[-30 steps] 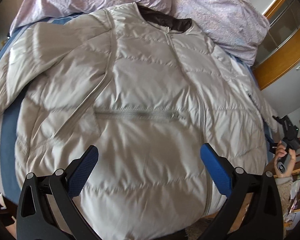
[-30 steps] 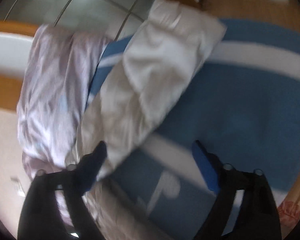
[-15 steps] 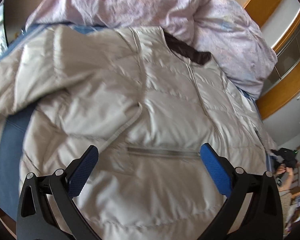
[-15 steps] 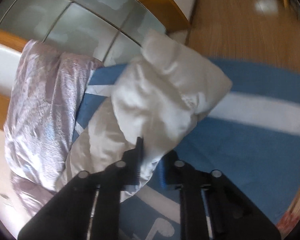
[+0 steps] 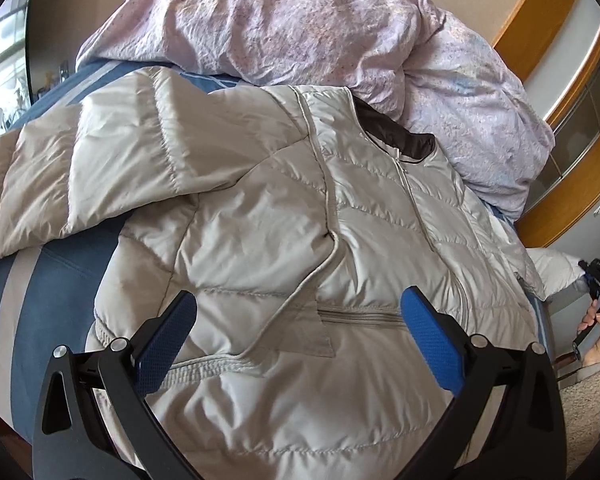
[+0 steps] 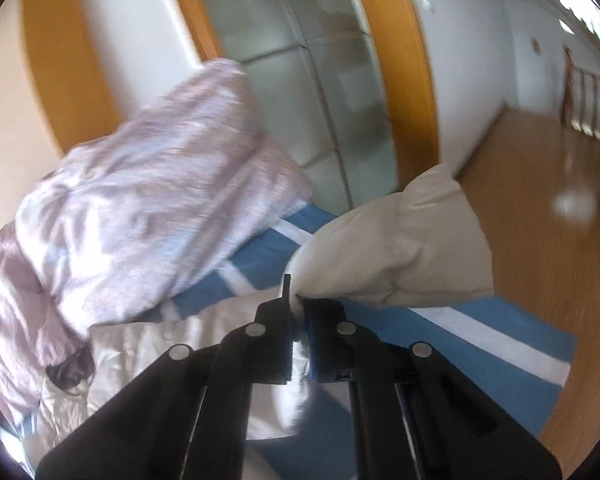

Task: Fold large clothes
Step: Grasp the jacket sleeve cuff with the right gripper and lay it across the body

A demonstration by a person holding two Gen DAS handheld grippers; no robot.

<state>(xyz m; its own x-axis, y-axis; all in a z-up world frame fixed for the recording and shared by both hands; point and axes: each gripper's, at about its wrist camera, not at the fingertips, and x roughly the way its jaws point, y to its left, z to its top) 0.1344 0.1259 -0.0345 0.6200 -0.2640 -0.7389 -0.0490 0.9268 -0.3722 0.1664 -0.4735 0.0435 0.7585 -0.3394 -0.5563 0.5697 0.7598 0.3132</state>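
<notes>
Left wrist view: the quilted jacket [image 5: 300, 240] lies spread on the blue striped bed [image 5: 60, 280], left gripper [image 5: 298, 336] wide apart above it. The right gripper [image 6: 298, 320] pinches its lifted sleeve [image 6: 396, 256] beside the lilac duvet [image 5: 340, 28].

One pale grey quilted jacket [image 5: 340, 264] lies on one bed [image 5: 60, 288] with a blue, white-striped cover. One crumpled lilac duvet [image 5: 320, 28] is heaped at the bed's far edge. Two hand-held grippers: the left [image 5: 300, 332] and the right [image 6: 298, 312].
</notes>
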